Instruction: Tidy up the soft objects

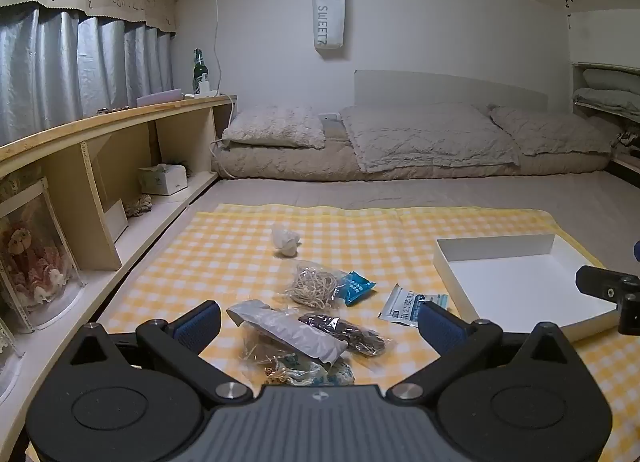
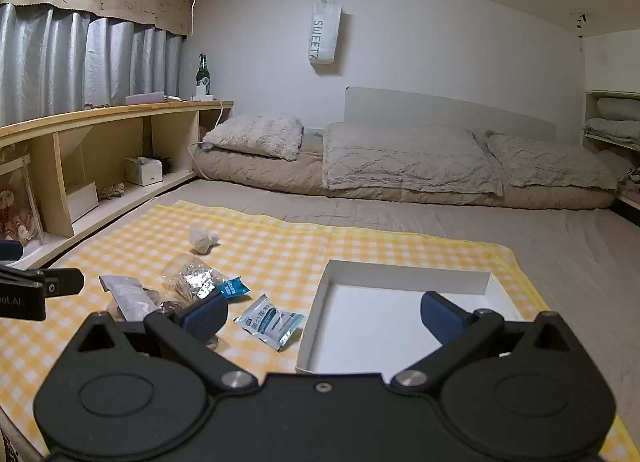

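Left wrist view: left claw (image 1: 320, 320) wide open, empty, above packets (image 1: 288, 332); right claw (image 2: 322, 312) likewise.

A yellow checked cloth (image 1: 240, 246) is spread on the bed (image 1: 400, 192). On the cloth are laid a white box (image 1: 516, 294), several small packets (image 1: 404, 304) and a crumpled white wad (image 1: 285, 240). Pillows (image 1: 276, 128) are set at the bed's far end.

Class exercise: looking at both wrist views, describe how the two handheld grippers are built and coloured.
Each gripper, left and right, has a black body, two round black housings, silver pivot screws and angular black linkage arms ending in blue ribbed pads. The left one's centre plate is grey and ridged.
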Demonstrator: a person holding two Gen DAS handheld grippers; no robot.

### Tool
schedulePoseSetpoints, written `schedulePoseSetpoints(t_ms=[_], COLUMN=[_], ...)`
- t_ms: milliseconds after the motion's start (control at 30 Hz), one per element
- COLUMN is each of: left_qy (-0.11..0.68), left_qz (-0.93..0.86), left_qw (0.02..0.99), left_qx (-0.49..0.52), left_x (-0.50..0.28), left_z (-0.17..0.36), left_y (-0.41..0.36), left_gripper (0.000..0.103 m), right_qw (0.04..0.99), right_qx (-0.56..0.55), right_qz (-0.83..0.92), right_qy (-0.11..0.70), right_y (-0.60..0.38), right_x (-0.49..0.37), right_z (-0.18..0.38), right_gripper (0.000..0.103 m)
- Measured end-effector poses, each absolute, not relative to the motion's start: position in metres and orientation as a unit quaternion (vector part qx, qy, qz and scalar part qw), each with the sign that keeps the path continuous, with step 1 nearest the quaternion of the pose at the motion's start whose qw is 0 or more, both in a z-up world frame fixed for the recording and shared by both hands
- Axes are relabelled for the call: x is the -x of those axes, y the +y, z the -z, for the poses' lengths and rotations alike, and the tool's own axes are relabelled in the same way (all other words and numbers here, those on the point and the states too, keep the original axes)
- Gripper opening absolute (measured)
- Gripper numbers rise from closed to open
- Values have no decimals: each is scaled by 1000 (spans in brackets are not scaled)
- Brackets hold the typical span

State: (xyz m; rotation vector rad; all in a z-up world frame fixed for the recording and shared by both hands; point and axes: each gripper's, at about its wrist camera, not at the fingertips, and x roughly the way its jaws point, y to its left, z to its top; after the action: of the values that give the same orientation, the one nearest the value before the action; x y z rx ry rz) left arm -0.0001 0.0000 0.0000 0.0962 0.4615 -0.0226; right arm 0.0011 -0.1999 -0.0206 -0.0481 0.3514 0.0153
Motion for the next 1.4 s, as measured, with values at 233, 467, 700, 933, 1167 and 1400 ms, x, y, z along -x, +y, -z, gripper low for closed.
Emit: schedulePoseSetpoints(t_ms=[233, 467, 700, 933, 1167, 1400], left_qy=[230, 230, 231, 231, 232, 231], left_qz=[11, 11, 11, 11, 11, 12], left_qw=[972, 972, 972, 972, 972, 972], left_qx=[-48, -48, -47, -47, -47, -47], left_x=[0, 0, 0, 0, 0, 0], left_z=[0, 0, 0, 0, 0, 0], left_y=[0, 0, 0, 0, 0, 0], left_gripper=[103, 103, 103, 103, 103, 103], right_qw=[984, 984, 984, 984, 984, 984], right_qx=[26, 24, 24, 23, 23, 23], right_qz=[-7, -8, -8, -3, -3, -3], right_qy=[176, 176, 177, 176, 178, 178], right_y=[-200, -200, -200, -199, -201, -201], right_x=[-1, -1, -1, 2, -2, -2], right_z=[21, 21, 21, 18, 20, 21], right_gripper=[103, 103, 103, 103, 103, 103])
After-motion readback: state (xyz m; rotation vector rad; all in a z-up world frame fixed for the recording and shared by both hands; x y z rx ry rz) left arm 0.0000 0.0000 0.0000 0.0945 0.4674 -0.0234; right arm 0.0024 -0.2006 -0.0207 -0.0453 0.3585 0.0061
